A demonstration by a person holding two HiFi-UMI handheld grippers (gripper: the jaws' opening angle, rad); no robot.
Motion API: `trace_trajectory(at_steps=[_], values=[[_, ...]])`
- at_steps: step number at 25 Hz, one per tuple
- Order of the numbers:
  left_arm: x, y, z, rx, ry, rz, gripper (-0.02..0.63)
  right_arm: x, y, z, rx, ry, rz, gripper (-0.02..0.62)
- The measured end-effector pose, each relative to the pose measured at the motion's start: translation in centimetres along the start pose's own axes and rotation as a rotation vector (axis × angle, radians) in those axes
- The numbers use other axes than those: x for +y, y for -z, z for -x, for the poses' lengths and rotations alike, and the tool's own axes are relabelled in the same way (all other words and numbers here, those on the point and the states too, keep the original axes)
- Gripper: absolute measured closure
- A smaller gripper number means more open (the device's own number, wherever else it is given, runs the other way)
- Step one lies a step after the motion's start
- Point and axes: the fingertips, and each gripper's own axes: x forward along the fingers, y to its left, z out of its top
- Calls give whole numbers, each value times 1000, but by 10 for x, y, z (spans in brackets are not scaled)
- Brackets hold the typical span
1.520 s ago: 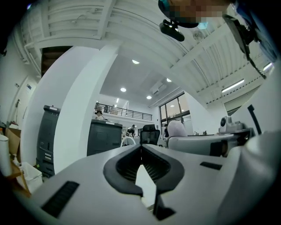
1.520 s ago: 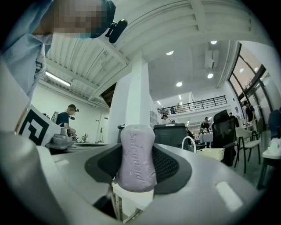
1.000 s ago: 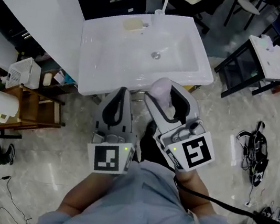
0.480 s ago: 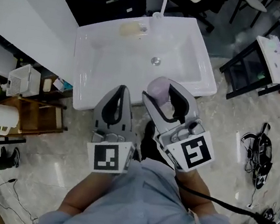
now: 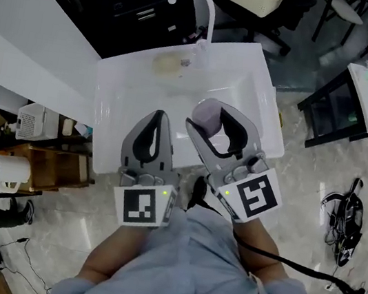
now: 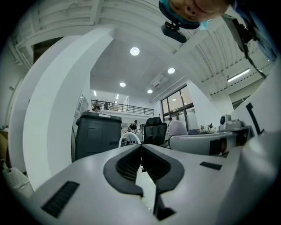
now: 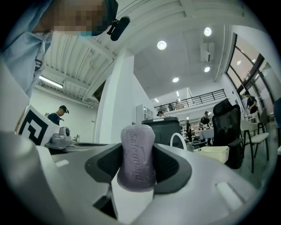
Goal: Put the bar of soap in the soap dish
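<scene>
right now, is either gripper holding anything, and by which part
The right gripper holds the soap by its long sides, top standing clear. The left gripper is shut, empty.

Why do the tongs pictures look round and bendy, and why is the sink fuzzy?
Left and right gripper views: a wide-angle lens bends straight lines and leaves black corners; ceiling lights glare as bright dots. Right gripper view: the bar of soap is sharp, its letters readable. Head view: the sink looks smeared and washed out, the soap dish blurry.

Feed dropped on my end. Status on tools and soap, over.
Right tool shut on soap bar. Left tool shut, empty. Soap dish on sink rim, bar not yet in. Path looks clear.
</scene>
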Motion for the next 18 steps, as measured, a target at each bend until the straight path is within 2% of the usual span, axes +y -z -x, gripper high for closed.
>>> trace_trajectory(at_steps=[6,11,18], values=[[2,-3,-32,-22,-43,-6,598,-28,-4,-24,-7,-61,20,393],[12,-6,-39,-24,-61,-16,598,-30,-6,-39,-8,-83,14,393],[36,7,-57,-8,-96,-4,598,-43,6,-67,7,-95,22,393]])
